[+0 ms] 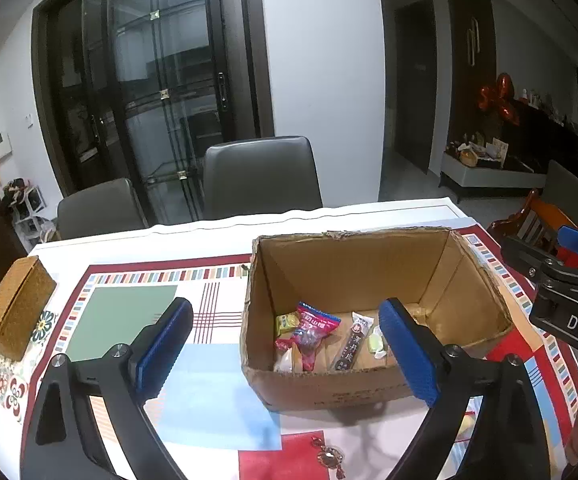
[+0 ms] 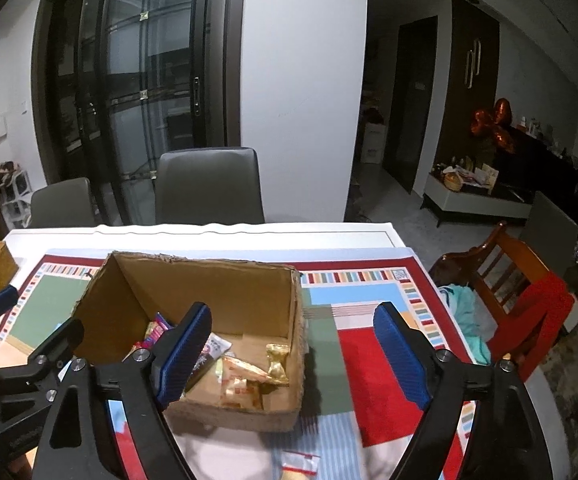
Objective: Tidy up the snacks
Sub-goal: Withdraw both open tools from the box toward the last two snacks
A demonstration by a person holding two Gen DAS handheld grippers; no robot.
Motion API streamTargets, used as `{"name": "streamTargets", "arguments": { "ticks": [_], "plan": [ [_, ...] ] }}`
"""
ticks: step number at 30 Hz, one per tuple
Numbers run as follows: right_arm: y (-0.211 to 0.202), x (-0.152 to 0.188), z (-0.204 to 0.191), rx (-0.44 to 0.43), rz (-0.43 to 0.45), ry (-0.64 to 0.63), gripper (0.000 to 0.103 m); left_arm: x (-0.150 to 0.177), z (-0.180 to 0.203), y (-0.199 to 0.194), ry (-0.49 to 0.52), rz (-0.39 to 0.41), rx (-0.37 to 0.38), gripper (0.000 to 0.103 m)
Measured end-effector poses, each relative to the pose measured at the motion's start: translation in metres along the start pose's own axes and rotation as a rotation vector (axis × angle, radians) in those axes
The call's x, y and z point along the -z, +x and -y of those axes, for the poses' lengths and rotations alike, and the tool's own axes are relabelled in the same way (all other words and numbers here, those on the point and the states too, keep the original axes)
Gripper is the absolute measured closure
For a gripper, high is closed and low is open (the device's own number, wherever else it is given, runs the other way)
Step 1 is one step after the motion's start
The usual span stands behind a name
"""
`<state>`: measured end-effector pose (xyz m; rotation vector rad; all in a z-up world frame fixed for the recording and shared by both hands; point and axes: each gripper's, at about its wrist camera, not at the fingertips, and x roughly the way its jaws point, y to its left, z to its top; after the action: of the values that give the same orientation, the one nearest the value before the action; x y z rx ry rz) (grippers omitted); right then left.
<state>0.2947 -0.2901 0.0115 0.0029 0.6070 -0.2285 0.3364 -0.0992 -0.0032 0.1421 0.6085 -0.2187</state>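
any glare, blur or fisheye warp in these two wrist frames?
Left wrist: strong barrel warp bends the door frames, black vignette in the corners, ceiling lights mirrored in the glass doors, box sharp. Right wrist: same warp and vignette, a snack packet at the bottom edge is soft, the room on the right is dim.

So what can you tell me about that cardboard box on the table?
The cardboard box is plain brown corrugated card, open at the top, its flaps gone and its upper edges rough and torn. It stands upright on the patterned tablecloth. Faint dark print marks its near wall. Several wrapped snacks lie loose on its floor, among them a red packet, a dark stick-shaped packet and a gold-wrapped piece. Neither gripper touches it, as far as the pictures show.
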Motion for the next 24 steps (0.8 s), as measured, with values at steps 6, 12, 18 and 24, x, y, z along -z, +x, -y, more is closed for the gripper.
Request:
{"name": "streamTargets", "arguments": {
  "ticks": [6, 12, 18, 24],
  "plan": [
    [-0.01, 0.007, 0.0, 0.012, 0.012, 0.007, 0.019, 0.008, 0.001, -0.005, -0.013, -0.007, 0.0, 0.008],
    [-0.016, 0.018, 0.006, 0.022, 0.011, 0.027, 0.019, 0.017, 0.003, -0.011, -0.018, -0.009, -0.001, 0.008],
    [-0.019, 0.029, 0.011, 0.03, 0.003, 0.042, 0.019, 0.027, 0.004, -0.018, -0.035, 0.001, -0.014, 0.008],
    [-0.022, 0.038, 0.016, 0.041, 0.008, 0.055, 0.019, 0.04, 0.008, -0.021, -0.035, -0.01, -0.02, 0.008]
  ]
}}
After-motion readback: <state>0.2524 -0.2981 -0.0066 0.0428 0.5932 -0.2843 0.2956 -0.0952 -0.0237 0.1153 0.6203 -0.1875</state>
